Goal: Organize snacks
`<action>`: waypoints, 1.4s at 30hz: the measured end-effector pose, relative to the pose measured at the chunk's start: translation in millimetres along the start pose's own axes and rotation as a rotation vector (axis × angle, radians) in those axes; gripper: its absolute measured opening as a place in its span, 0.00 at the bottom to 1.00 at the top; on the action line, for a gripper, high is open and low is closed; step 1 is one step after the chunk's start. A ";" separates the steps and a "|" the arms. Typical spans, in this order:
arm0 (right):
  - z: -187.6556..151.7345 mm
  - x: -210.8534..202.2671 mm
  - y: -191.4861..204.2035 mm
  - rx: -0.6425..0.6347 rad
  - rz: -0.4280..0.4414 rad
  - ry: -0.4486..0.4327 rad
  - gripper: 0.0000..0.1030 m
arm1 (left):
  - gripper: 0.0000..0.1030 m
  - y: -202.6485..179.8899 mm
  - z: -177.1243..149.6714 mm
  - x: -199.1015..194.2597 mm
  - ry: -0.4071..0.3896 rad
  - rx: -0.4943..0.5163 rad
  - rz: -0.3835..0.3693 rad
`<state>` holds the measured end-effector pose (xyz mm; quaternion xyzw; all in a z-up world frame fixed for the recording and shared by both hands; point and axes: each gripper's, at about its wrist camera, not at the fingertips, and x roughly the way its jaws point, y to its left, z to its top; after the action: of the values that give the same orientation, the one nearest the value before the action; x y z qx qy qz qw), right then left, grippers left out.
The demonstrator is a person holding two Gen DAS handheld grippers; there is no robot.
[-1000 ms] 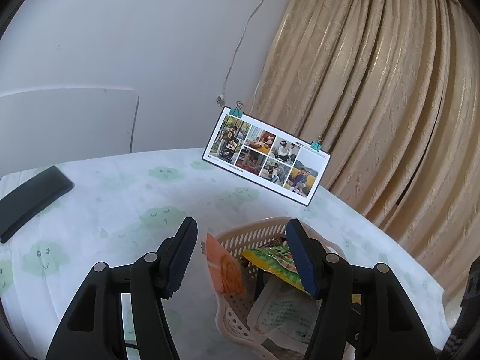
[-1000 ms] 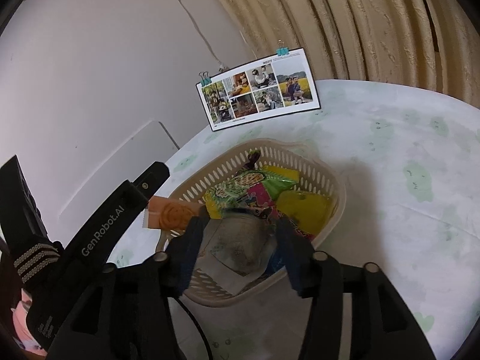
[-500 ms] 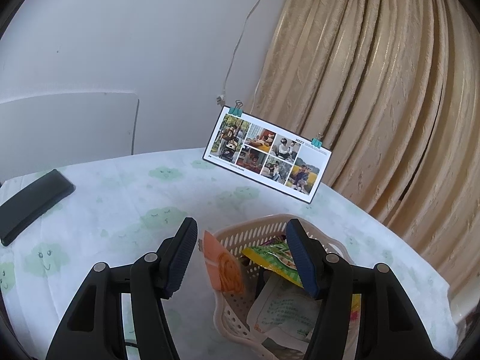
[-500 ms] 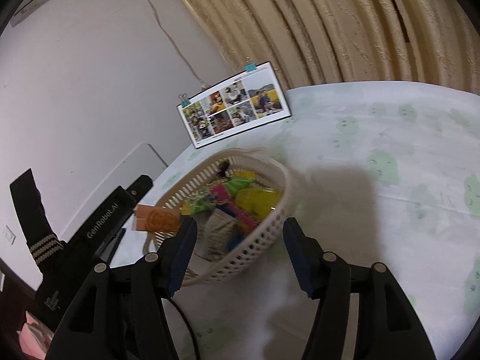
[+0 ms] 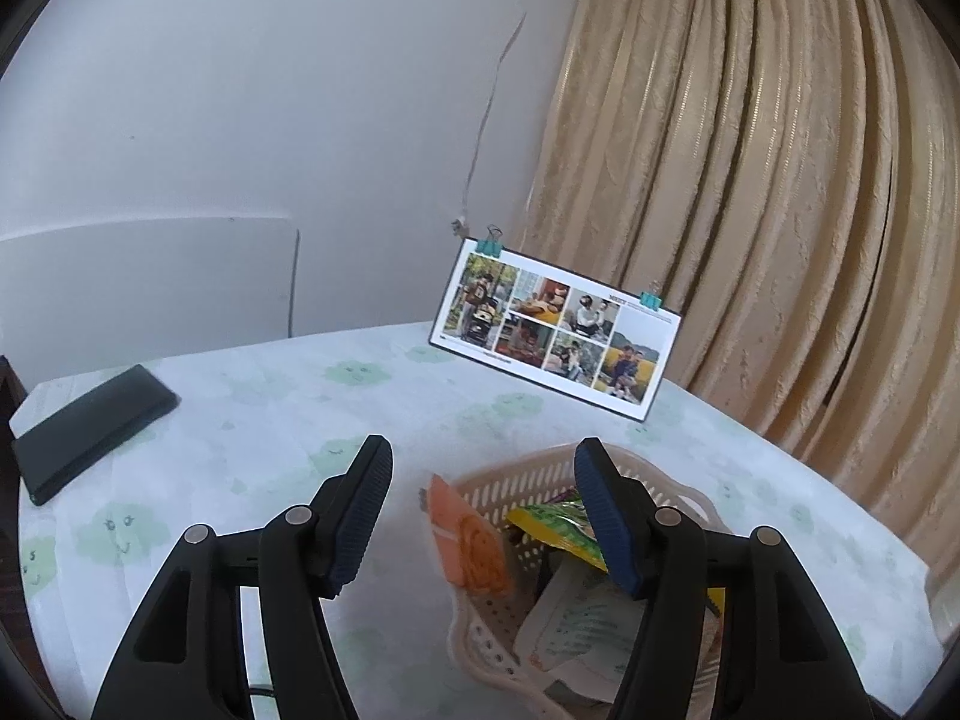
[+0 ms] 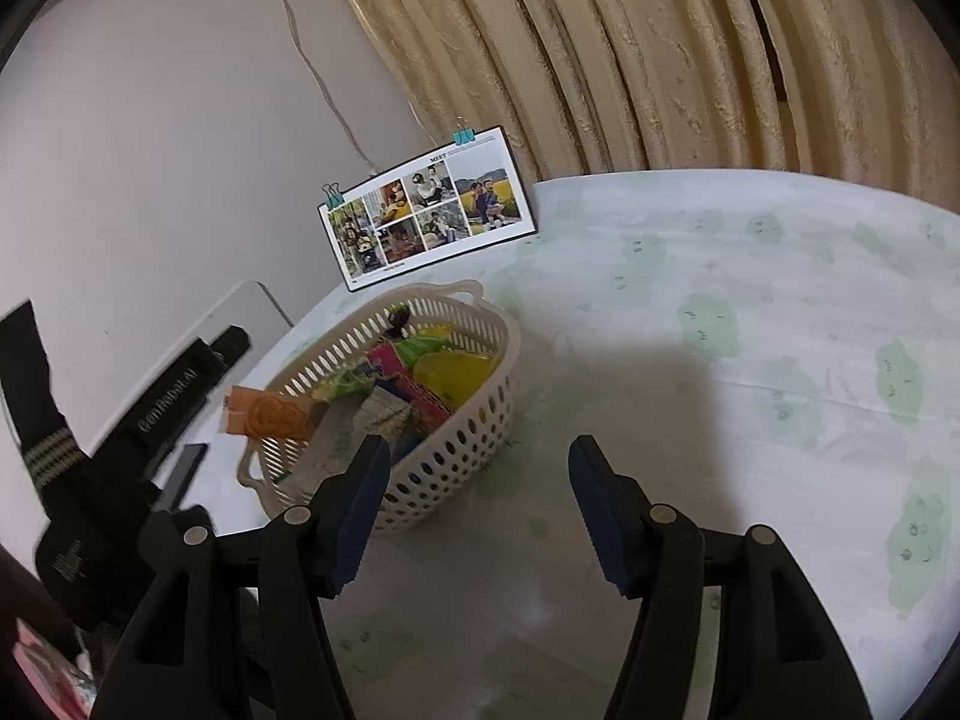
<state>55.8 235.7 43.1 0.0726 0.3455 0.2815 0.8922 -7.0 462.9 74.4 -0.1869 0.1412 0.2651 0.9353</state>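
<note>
A cream plastic basket (image 6: 456, 444) (image 5: 528, 480) stands on the cloud-print tablecloth (image 6: 750, 312), filled with several snack packets: yellow (image 6: 456, 369), green, pink and a pale one (image 5: 582, 630). An orange packet (image 5: 471, 546) (image 6: 270, 417) leans over its rim. My left gripper (image 5: 483, 510) hovers open just above the basket's near side, nothing between its fingers. My right gripper (image 6: 477, 504) is open and empty over the cloth to the right of the basket. The left gripper's body (image 6: 162, 414) shows at the left of the right wrist view.
A photo calendar (image 5: 555, 336) (image 6: 429, 213) held by clips stands behind the basket. A black flat device (image 5: 90, 429) lies at the table's far left. Beige curtains (image 5: 780, 210) hang behind the table and a white chair back (image 5: 144, 282) stands by the wall.
My right gripper has drawn back and to the right, away from the packets in the basket, and stands wider open. My left gripper has risen slightly and stayed open.
</note>
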 end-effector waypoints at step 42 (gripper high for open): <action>-26.0 -0.5 32.4 -0.210 -0.118 -0.001 1.00 | 0.95 7.7 -14.3 -45.5 0.064 0.400 0.036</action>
<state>23.7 260.7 34.4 -0.0416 0.3174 0.2631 0.9101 -50.8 442.7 76.0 -0.0033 0.2242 0.2423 0.9440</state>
